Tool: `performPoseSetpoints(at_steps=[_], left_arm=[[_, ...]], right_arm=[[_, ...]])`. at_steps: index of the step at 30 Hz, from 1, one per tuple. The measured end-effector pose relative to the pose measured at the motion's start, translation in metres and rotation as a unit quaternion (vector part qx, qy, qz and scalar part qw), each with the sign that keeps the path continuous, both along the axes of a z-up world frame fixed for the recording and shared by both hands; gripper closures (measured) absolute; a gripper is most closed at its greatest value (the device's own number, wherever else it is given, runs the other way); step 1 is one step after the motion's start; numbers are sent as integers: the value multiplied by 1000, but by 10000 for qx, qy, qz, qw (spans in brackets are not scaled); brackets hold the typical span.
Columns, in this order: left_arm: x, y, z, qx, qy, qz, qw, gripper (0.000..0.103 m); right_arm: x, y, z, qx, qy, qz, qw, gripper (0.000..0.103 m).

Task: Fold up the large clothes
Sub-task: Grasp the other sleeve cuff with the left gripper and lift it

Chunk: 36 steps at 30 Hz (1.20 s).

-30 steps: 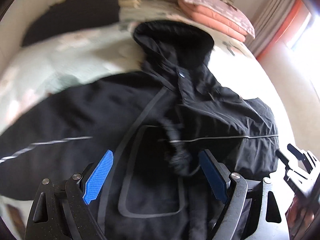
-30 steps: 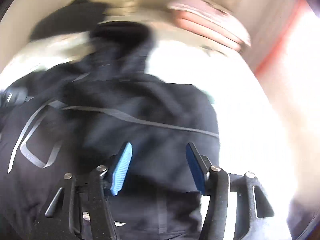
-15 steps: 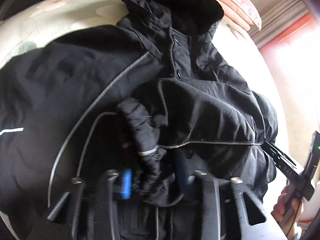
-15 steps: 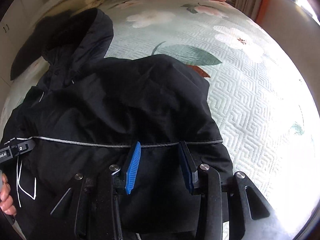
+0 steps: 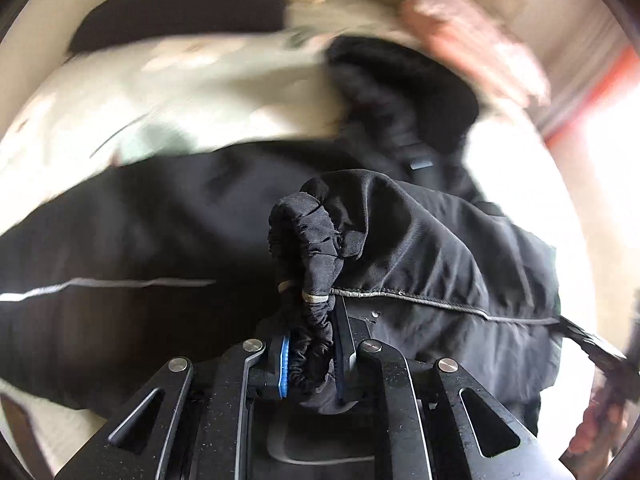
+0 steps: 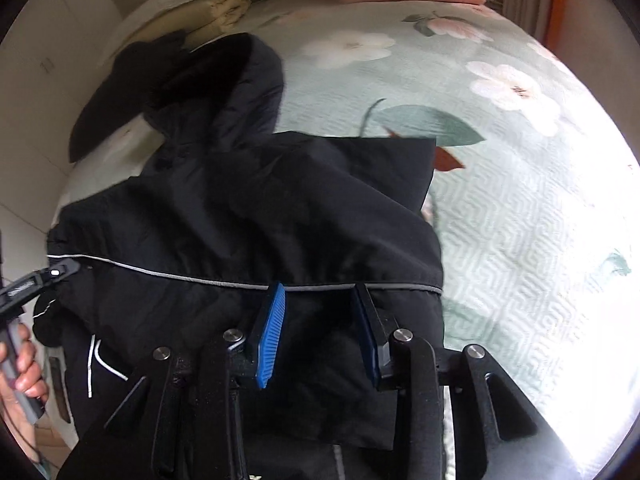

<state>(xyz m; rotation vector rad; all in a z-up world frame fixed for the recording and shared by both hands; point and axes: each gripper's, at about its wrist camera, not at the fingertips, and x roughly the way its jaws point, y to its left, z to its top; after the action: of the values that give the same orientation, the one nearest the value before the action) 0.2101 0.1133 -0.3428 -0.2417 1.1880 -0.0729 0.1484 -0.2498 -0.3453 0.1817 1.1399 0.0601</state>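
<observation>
One black jacket (image 6: 248,216) on bed (image 6: 520,208); two hand-held grippers.
Left hand-held gripper (image 5: 310,356) closing, pinching jacket cuff (image 5: 316,280); right hand-held gripper (image 6: 320,332) narrowing over the hem, bare bed to its right.

- Smeared by motion blur in left wrist view: pink bedding (image 5: 480,44) and pale bedspread (image 5: 200,80).
- Cut off at the frame's left edge: black jacket (image 5: 140,248).
- Hidden under the jacket (image 6: 248,216): whether right gripper (image 6: 320,332) pads pinch fabric.
</observation>
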Motion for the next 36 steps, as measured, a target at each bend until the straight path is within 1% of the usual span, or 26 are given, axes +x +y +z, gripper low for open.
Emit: performPoseSetpoints(at_steps=[2, 3, 4, 5, 7, 9, 11, 12, 14, 15, 17, 19, 20, 21, 23, 24, 26, 27, 28, 29, 30, 31, 32, 33, 34, 36], left_arm=[[6, 8, -23, 261, 242, 71, 9993, 85], [7, 12, -38, 339, 395, 67, 9986, 82], [8, 14, -51, 313, 475, 69, 9984, 81], [7, 14, -53, 303, 426, 67, 9986, 80], [4, 15, -47, 353, 330, 80, 9988, 75], [-4, 23, -37, 400, 263, 166, 9987, 66], [-15, 35, -23, 341, 241, 253, 9988, 62], [-19, 38, -17, 364, 253, 255, 9987, 61], [-28, 35, 2, 605, 149, 138, 9980, 62], [-31, 32, 15, 774, 6, 30, 9970, 61], [-34, 33, 33, 902, -127, -43, 9958, 61], [-32, 33, 41, 967, -222, 14, 9951, 60], [-26, 34, 43, 898, -257, 35, 9956, 60], [-22, 33, 42, 679, -276, -10, 9973, 60], [-10, 25, 33, 391, -232, -112, 9989, 60], [-4, 17, 25, 241, -222, -175, 9993, 60], [7, 3, 6, -17, -202, -296, 9994, 60], [13, -2, -5, -25, -148, -336, 9993, 60], [18, -8, -19, 99, -79, -370, 9992, 60], [22, -10, -31, 211, 12, -380, 9991, 61], [25, -10, -43, 372, 164, -389, 9984, 64], [25, -9, -48, 396, 144, -373, 9984, 64], [23, -8, -47, 350, 83, -371, 9987, 65], [21, -6, -46, 367, 91, -380, 9986, 69], [20, -3, -44, 351, 110, -354, 9987, 70], [16, 2, -37, 267, 178, -269, 9991, 71]], right_arm=[[6, 10, -10, 50, 51, 20, 10000, 67], [9, 14, -17, 81, 93, 16, 9999, 67], [9, 17, -24, -8, 124, -8, 9999, 67], [11, 21, -34, -152, 209, -32, 9997, 67], [16, 27, -58, -219, 491, -40, 9985, 67], [19, 30, -65, -286, 507, 9, 9983, 67], [24, 33, -58, -320, 623, 119, 9975, 66], [25, 31, -50, -257, 645, 140, 9975, 66], [25, 27, -25, -199, 465, 99, 9987, 65], [24, 25, -14, -295, 345, 67, 9989, 65], [28, 21, 2, -465, 130, -8, 9988, 65], [40, 19, 5, -522, 36, 5, 9986, 65], [48, 20, 2, -604, 23, 17, 9982, 65], [58, 22, -3, -670, 2, 17, 9978, 65], [76, 22, -16, -792, -31, -59, 9968, 65], [86, 22, -27, -864, 43, -98, 9962, 65], [101, 16, -50, -936, 369, -281, 9945, 65], [106, 15, -64, -920, 517, -336, 9938, 66], [108, 16, -68, -933, 474, -352, 9939, 67], [108, 20, -67, -1007, 432, -316, 9935, 67], [109, 24, -67, -1097, 428, -261, 9927, 67], [105, 25, -67, -1114, 425, -238, 9926, 67], [105, 27, -68, -1085, 418, -228, 9929, 67], [105, 29, -68, -1035, 436, -225, 9934, 67], [100, 22, -64, -997, 462, -215, 9937, 67], [100, 26, -54, -1088, 509, -143, 9927, 67]])
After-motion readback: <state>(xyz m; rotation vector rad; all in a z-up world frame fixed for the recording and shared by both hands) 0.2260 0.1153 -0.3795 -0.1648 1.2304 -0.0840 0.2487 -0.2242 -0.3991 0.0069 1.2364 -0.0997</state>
